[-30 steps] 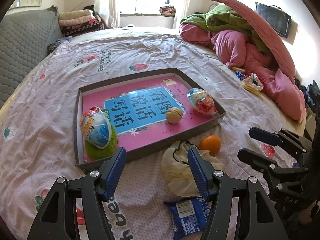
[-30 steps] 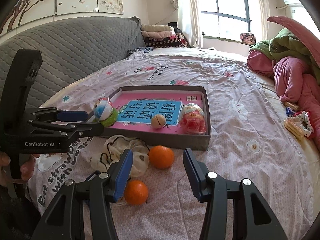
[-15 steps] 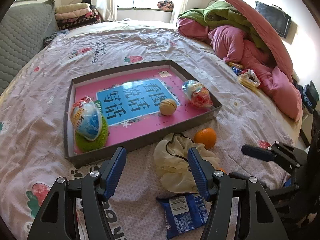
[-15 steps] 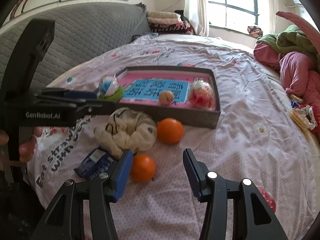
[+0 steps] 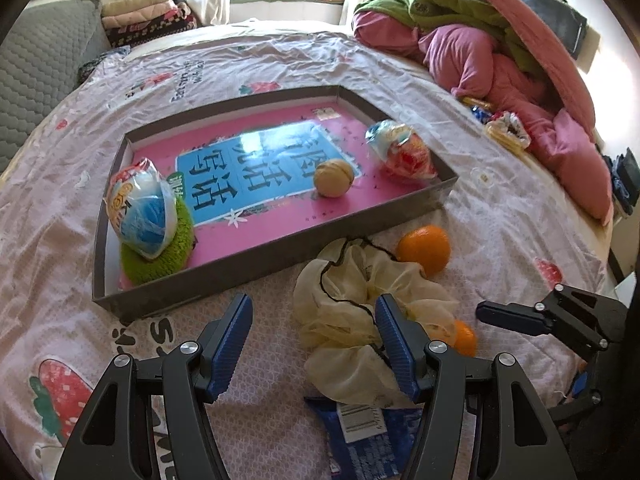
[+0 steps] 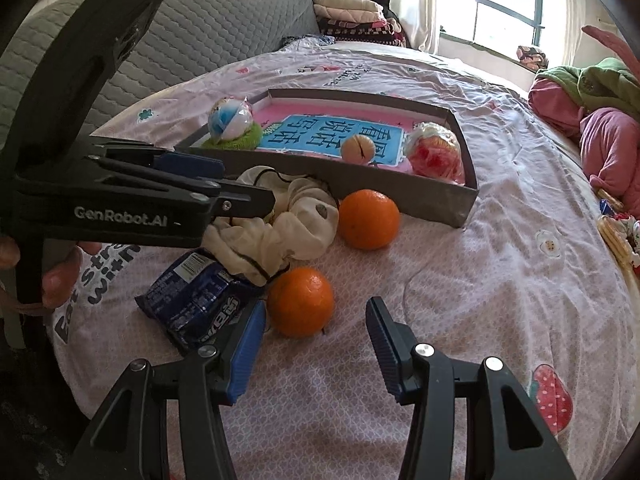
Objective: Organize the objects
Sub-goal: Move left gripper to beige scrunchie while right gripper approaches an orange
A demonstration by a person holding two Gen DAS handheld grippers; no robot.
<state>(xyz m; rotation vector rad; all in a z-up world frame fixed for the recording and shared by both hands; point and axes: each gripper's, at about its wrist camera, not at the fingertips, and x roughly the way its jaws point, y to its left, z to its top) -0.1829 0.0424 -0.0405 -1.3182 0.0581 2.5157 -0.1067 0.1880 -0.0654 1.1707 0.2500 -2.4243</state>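
Both grippers were open and held nothing. The left gripper (image 5: 314,344) hung over the cream cloth bag (image 5: 352,316). The right gripper (image 6: 316,344) had the near orange (image 6: 301,301) at twelve o'clock. The other orange (image 6: 369,219) lay by the gray tray (image 6: 464,200), at one o'clock.

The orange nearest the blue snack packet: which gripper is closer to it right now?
Right. The right gripper is open with the orange just ahead of its fingertips. The left gripper is open over the cream cloth pouch, which lies between it and that orange.
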